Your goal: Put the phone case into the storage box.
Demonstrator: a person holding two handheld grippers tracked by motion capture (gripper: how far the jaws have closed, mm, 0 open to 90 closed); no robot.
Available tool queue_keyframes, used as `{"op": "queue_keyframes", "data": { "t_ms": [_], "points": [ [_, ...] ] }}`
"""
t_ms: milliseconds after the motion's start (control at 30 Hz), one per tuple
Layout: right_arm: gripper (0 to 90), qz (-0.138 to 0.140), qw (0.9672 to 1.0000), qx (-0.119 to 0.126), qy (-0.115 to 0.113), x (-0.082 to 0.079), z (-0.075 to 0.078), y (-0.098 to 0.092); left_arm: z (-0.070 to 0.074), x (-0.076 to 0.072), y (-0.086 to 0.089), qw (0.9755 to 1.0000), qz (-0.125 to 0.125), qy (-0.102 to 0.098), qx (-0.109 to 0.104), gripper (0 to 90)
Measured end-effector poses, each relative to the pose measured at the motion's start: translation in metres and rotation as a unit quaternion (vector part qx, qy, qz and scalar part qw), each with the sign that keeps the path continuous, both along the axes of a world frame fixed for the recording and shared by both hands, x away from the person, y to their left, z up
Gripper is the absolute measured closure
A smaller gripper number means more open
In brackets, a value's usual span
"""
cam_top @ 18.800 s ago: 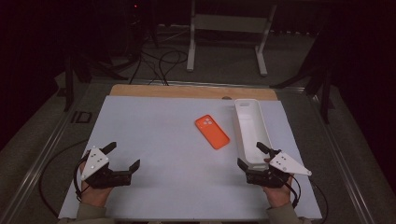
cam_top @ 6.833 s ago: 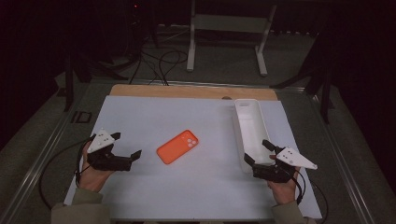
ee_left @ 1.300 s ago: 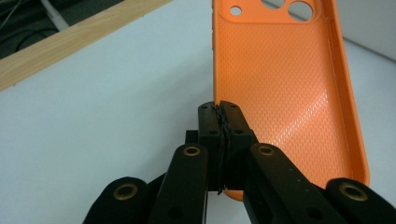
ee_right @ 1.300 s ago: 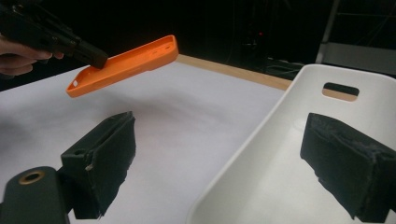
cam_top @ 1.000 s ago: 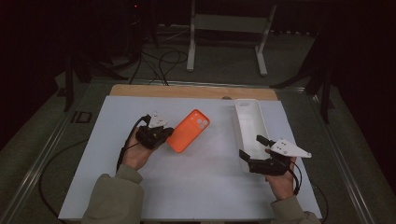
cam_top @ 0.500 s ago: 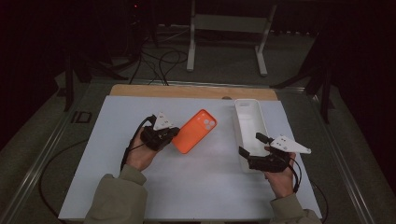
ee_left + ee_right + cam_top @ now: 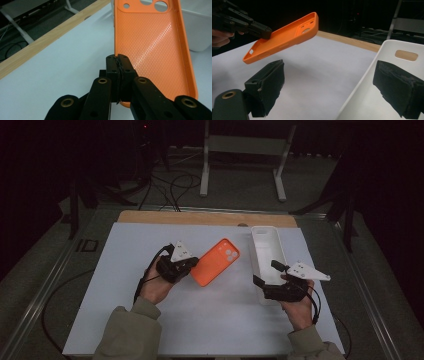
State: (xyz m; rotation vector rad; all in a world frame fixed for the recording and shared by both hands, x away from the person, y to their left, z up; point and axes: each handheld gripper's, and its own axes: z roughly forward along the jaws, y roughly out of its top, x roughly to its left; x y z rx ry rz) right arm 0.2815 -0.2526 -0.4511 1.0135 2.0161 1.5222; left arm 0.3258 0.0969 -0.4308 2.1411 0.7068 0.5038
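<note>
Gripping orange phone case: left gripper | right gripper released, straddling white tray wall

Your left gripper points toward 2 o'clock at table centre, jaws pinched tight together on a thin edge held off the surface; your left hand grips it from 7 o'clock. Your right gripper sits at 4 o'clock, jaws spread wide, aimed toward 11 o'clock, right hand behind it.

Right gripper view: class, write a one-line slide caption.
Orange silicone phone case held aloft by the left tongs, beside a white plastic tray.
</note>
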Motion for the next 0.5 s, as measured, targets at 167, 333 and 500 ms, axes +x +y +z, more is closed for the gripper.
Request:
{"op": "queue_keyframes", "data": {
  "t_ms": [167,333,500],
  "points": [
    [10.0,0.005,1.0000,0.005,0.006,0.002,0.001,0.002,0.003,-0.003,-0.006,0.9999,-0.010,-0.005,0.001,89.9],
    [10.0,0.008,0.9998,0.009,0.013,0.004,0.002,0.004,0.006,-0.006,-0.012,0.9998,-0.019,-0.010,-0.002,89.9],
    [10.1,0.017,0.9996,0.013,0.018,0.006,0.002,0.007,0.007,-0.010,-0.015,0.9995,-0.029,-0.013,-0.005,89.9]
  ]
}}
